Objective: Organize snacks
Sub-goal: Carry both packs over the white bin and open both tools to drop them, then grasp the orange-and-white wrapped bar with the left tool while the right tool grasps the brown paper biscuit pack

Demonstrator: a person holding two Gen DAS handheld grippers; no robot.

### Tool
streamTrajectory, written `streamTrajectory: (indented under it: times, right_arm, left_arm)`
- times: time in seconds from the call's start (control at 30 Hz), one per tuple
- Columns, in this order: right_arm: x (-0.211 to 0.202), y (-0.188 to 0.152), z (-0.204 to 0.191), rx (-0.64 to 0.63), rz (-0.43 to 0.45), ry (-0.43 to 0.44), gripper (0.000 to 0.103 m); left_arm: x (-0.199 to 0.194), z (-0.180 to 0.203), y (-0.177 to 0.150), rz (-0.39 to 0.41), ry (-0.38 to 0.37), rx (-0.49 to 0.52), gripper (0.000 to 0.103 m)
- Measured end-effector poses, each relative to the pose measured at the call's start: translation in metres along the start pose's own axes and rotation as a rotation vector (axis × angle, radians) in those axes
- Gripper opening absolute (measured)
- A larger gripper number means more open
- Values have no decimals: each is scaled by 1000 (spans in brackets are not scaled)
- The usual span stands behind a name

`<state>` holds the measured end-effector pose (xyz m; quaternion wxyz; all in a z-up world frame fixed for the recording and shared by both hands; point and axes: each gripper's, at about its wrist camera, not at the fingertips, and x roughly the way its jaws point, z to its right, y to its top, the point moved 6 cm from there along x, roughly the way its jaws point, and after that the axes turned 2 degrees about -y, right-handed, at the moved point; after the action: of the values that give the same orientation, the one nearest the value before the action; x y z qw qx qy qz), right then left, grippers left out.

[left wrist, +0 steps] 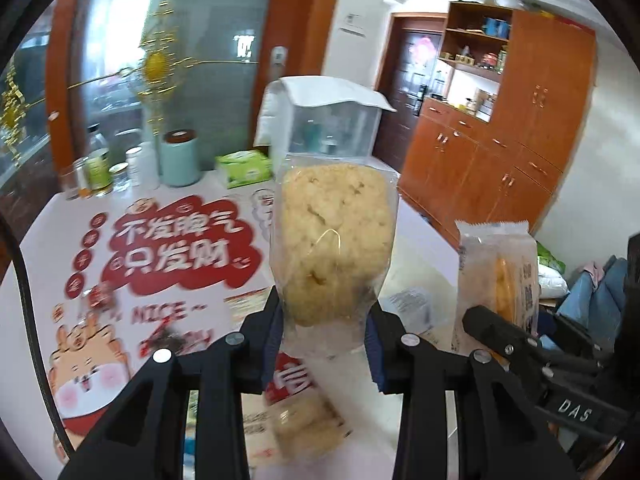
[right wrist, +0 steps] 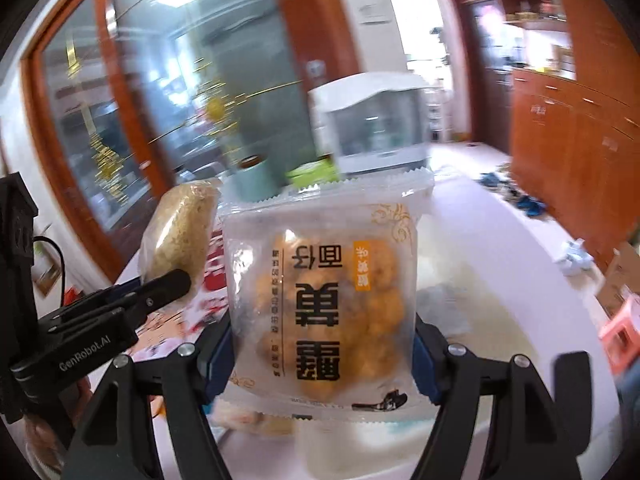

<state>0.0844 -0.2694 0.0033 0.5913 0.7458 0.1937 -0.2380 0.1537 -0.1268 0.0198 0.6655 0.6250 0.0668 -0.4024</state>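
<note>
The left gripper (left wrist: 326, 332) is clamped on a clear plastic snack bag (left wrist: 332, 248), its blue-padded fingers (left wrist: 272, 340) pinching the bag's lower end so that the bag stands upright in the air above the table (left wrist: 424, 240). Through the film shows a pale, crumbly, yellowish cake that fills most of the bag; the empty top of the bag is see-through. The right gripper (right wrist: 324, 344) is closed on a frosted snack packet (right wrist: 320, 300), its pads pressing both side edges. That packet is squarish, with zigzag-cut seals at top and bottom, bold dark characters that read upside down, a small orange label and faint gold scrolls in the corners; golden-brown lumps show through its middle. It too is held up off the table, near the first bag and on its right, as each wrist view shows. Under the left gripper another packet (left wrist: 300, 420) of pale cakes with a red label lies on the table, blurred. The table carries a red and white printed cloth (left wrist: 176, 248) with a cartoon tiger. At its far end stand a mint-green canister (left wrist: 180, 156), a green tissue box (left wrist: 244, 168), some jars (left wrist: 98, 168) and a clear lidded bin (left wrist: 332, 120).
</note>
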Motion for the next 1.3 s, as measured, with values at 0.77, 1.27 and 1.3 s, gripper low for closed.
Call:
streamTrajectory:
  times: [0.77, 1.27, 1.3]
  right_arm:
    - [41, -43, 68, 116, -128, -123, 80]
    - [30, -55, 27, 55, -123, -59, 80]
    - [28, -55, 25, 50, -122, -56, 80]
  left_arm:
    - [90, 41, -62, -176, 80, 73, 89]
    - [37, 14, -81, -104, 167, 47, 98]
    - [32, 10, -82, -100, 172, 37, 98]
